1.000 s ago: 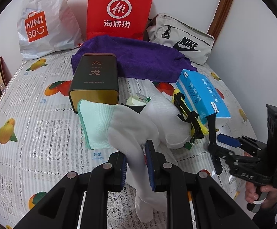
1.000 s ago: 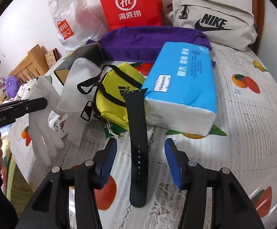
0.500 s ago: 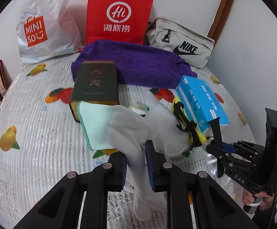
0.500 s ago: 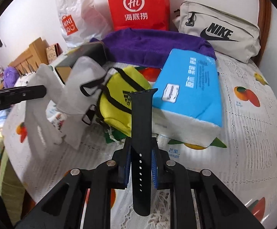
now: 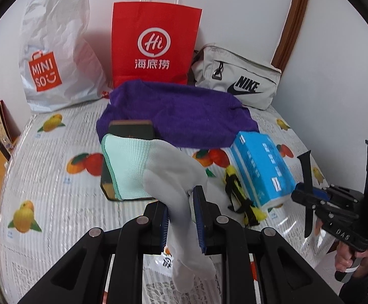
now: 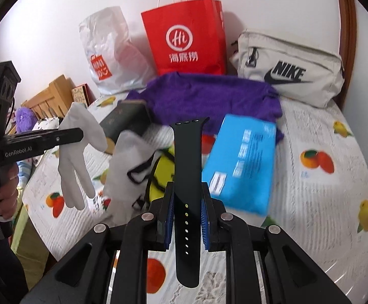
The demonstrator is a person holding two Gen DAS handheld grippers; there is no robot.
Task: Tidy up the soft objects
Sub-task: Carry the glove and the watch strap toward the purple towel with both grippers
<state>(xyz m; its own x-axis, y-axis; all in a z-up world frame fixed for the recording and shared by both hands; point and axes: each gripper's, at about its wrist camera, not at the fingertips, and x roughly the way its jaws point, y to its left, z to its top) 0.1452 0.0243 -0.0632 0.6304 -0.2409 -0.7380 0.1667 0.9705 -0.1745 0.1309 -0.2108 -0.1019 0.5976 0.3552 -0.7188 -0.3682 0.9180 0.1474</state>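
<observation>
My left gripper [image 5: 181,217] is shut on a white glove with a mint-green cuff [image 5: 158,172] and holds it above the bed; the glove also shows hanging in the right wrist view [image 6: 77,152]. My right gripper [image 6: 186,217] is shut on a black watch strap [image 6: 187,177], lifted off the bed and standing upright; it also shows in the left wrist view [image 5: 307,174]. A second white glove [image 6: 128,157] lies on the bed beside a yellow pouch with black straps [image 6: 161,174].
A blue tissue pack [image 5: 260,169], a dark tin box [image 5: 130,131] and a purple towel [image 5: 178,111] lie on the fruit-print bedcover [image 5: 52,177]. A red paper bag [image 5: 156,43], a white Miniso bag [image 5: 54,58] and a grey Nike bag [image 5: 237,78] stand along the wall.
My right gripper closed on the black watch strap and lifted it off the bed. My left gripper rose and drew back with the glove.
</observation>
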